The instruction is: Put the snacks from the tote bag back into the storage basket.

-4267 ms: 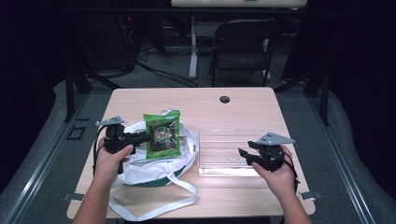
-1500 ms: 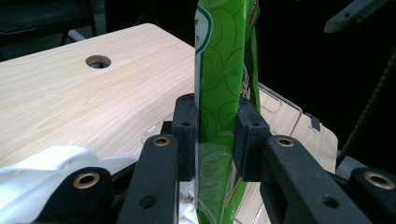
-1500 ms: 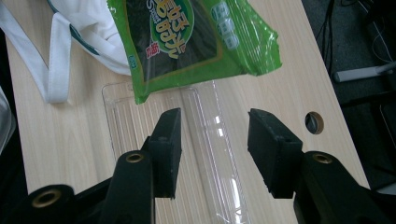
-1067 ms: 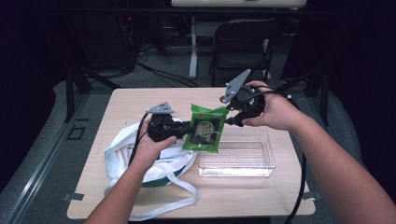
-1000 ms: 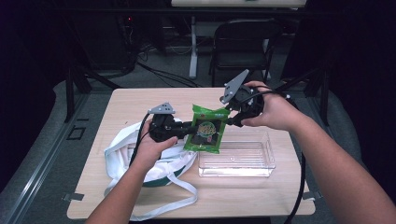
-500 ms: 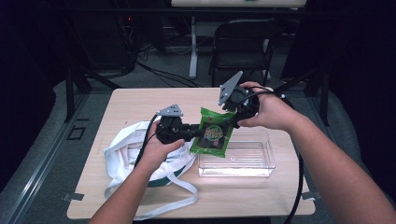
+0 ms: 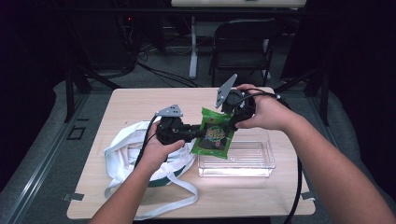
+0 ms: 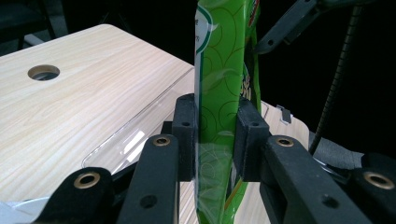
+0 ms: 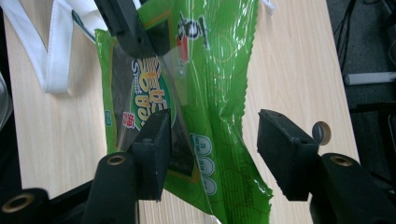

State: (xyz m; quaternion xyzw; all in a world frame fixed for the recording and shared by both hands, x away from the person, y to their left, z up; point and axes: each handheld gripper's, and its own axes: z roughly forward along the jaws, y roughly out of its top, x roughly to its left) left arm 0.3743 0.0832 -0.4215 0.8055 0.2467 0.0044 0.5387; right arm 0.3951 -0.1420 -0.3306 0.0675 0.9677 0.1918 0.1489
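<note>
I see a clear, rectangular plastic bin (image 7: 243, 161) on the right half of the pale wood-grain tabletop (image 7: 121, 105); its walls are glossy and see-through, and I can make out nothing lying on its floor. A green snack packet (image 7: 213, 134) hangs in the air over the bin's left end, its lower edge at about the bin's rim; I cannot tell whether it touches. The packet is flat, crinkly, shiny film with printed swirls, a dark panel and a small red label.

My left hand-held gripper (image 7: 195, 134) is pinching the packet: in the left gripper view its two black square pads are pressed against both faces of the film (image 8: 219, 116), which stands on edge between them. My right hand-held gripper (image 7: 232, 122) is at the packet's upper right. In the right gripper view its jaws are spread, one pad lying against the printed face of the packet (image 9: 205, 93) and the other standing apart beyond its edge, so it grips nothing.

A white cloth bag (image 7: 126, 154) with a dark green band and long flat straps lies slumped on the tabletop's left side, soft and creased, under my left forearm. I cannot see into it. A small round hole (image 8: 43, 72) sits in the tabletop farther back.
</note>
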